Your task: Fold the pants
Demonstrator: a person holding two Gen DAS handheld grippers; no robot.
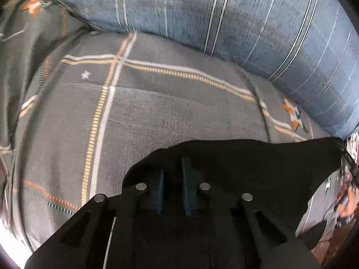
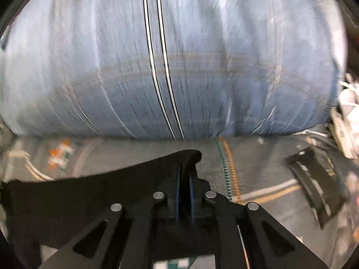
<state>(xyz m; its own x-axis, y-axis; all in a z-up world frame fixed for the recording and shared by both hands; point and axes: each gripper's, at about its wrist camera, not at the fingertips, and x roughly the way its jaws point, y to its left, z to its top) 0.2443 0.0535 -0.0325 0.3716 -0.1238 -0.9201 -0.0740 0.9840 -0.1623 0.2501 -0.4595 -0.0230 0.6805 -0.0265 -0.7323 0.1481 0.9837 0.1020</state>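
Note:
The black pants (image 1: 258, 168) hang as a taut edge of dark cloth over a grey patterned bedsheet (image 1: 157, 112). In the left wrist view my left gripper (image 1: 173, 167) is shut on one end of that edge. Its blue pads (image 1: 187, 179) stand close together with black cloth between them, and the fabric runs off to the right. In the right wrist view my right gripper (image 2: 184, 171) is shut on the other end of the pants (image 2: 89, 192). The cloth rises between the narrow blue pads (image 2: 191, 188) and stretches away to the left.
A big blue striped pillow (image 1: 224, 22) (image 2: 179, 67) lies across the back of the bed, close ahead of both grippers. A flat dark item (image 2: 314, 179) lies on the sheet at the right, with white clutter (image 2: 347, 112) beyond it. A blurred hand (image 1: 346, 204) shows at the right edge.

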